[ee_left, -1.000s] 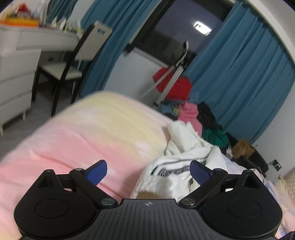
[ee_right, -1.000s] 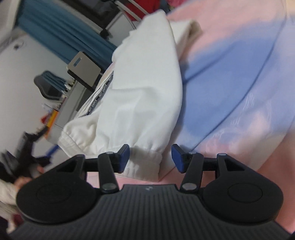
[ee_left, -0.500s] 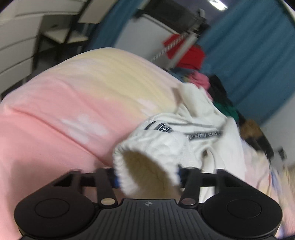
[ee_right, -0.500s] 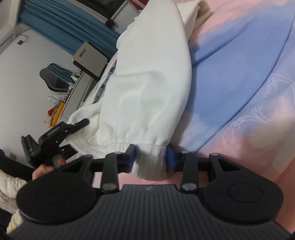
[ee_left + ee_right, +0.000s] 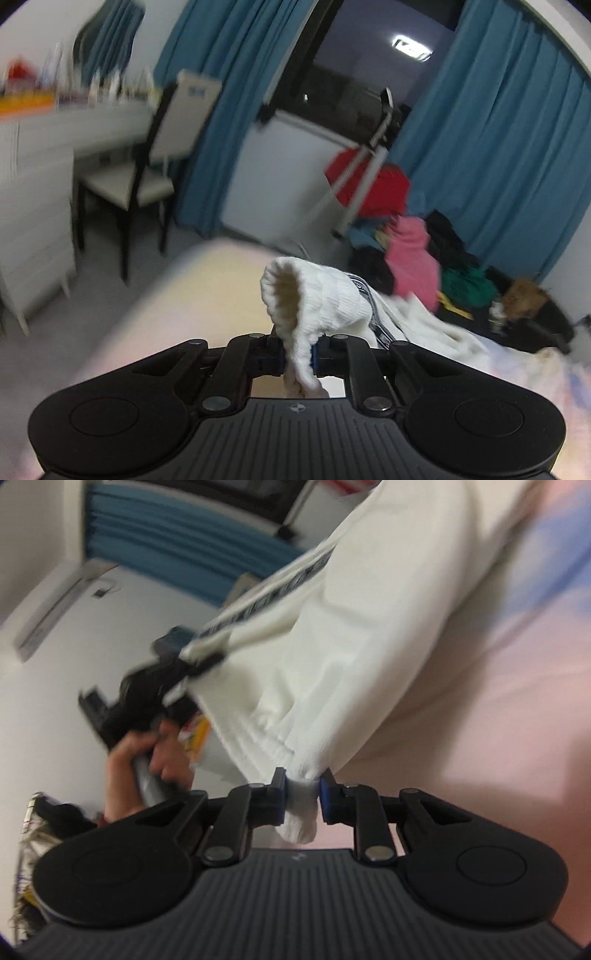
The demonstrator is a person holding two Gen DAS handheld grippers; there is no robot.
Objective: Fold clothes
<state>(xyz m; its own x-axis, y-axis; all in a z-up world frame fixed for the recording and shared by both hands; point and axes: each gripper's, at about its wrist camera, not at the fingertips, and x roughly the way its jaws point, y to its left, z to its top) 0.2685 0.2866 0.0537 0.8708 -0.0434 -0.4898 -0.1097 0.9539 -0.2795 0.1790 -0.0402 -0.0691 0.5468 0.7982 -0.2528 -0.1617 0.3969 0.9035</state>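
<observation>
Left gripper [image 5: 297,357]: clamped on the ribbed cuff of the white garment [image 5: 325,299]; the cuff opening rises just above the fingers.
Right gripper [image 5: 302,800]: pinching another ribbed hem of the same garment [image 5: 362,635], which stretches up and away from it.
Bedspread [image 5: 480,709]: pink and blue, under and right of the right gripper.
Clothes pile [image 5: 413,254]: well ahead-right of the left gripper.
Chair [image 5: 147,173]: far ahead-left.
</observation>
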